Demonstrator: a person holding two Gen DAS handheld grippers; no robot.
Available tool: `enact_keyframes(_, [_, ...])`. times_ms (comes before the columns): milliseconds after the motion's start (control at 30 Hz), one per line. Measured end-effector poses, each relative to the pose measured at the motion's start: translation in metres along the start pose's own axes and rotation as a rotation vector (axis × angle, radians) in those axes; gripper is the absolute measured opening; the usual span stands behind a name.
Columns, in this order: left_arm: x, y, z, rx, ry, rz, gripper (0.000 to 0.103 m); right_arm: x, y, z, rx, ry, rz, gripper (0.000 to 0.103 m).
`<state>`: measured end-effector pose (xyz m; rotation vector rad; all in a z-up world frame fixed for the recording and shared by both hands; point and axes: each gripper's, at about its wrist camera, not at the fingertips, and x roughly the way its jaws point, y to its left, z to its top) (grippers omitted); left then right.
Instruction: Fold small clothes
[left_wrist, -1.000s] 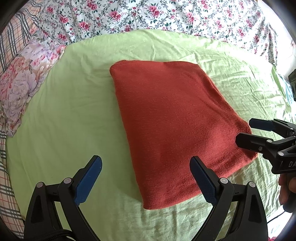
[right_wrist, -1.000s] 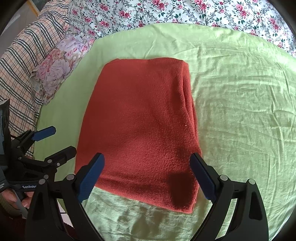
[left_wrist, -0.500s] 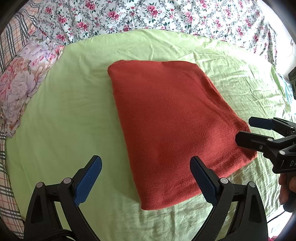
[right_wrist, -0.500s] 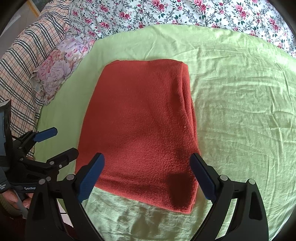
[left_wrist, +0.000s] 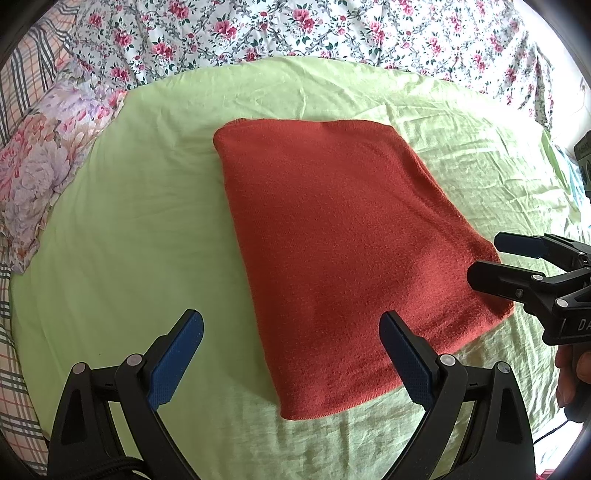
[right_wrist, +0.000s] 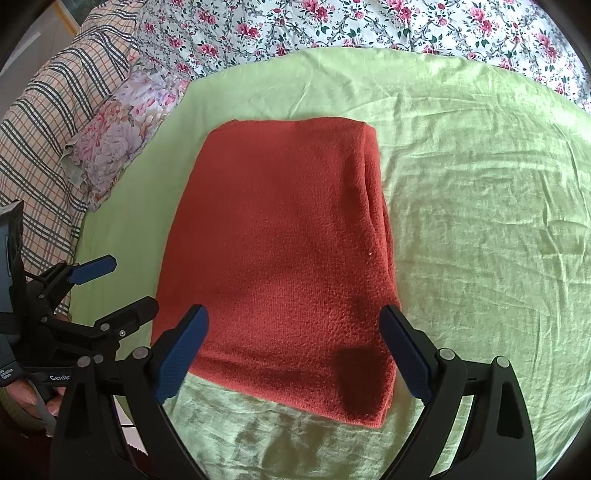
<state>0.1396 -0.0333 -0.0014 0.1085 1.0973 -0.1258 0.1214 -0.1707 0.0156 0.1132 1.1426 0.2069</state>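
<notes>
A rust-red knitted garment (left_wrist: 343, 240) lies folded into a flat rectangle on the light green sheet (left_wrist: 129, 229); it also shows in the right wrist view (right_wrist: 280, 240), with stacked layers along its right edge. My left gripper (left_wrist: 291, 354) is open and empty, hovering over the garment's near left corner. My right gripper (right_wrist: 293, 347) is open and empty above the garment's near edge. The right gripper shows at the garment's near right corner in the left wrist view (left_wrist: 491, 258). The left gripper shows at the left in the right wrist view (right_wrist: 122, 284).
A floral bedspread (left_wrist: 295, 33) runs along the far side. A floral pillow (left_wrist: 40, 155) and a plaid blanket (right_wrist: 44, 122) lie at the left. The green sheet is wrinkled to the right of the garment (right_wrist: 480, 221).
Both grippers stay open and nearly still. The left wrist view has shifted slightly, so the garment sits a little lower and more to the left.
</notes>
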Motion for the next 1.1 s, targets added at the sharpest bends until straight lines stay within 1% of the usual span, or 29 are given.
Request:
enact_keyframes(167, [0.005,0.003,0.004,0.004,0.010,0.001,0.096,0.000,0.001,0.000,0.000,-0.005,0.000,0.093])
enact_keyframes(267, [0.006,0.006,0.006,-0.004,0.003,0.011,0.096,0.001,0.000,0.006,0.001,-0.011,-0.002,0.093])
enact_keyframes(500, [0.007,0.013,0.009,-0.024,-0.001,0.006,0.096,0.002,-0.005,0.016,0.011,-0.014,-0.001,0.093])
enact_keyframes(1100, [0.005,0.010,0.006,-0.028,-0.009,-0.001,0.096,0.006,0.001,0.006,0.011,-0.022,-0.002,0.093])
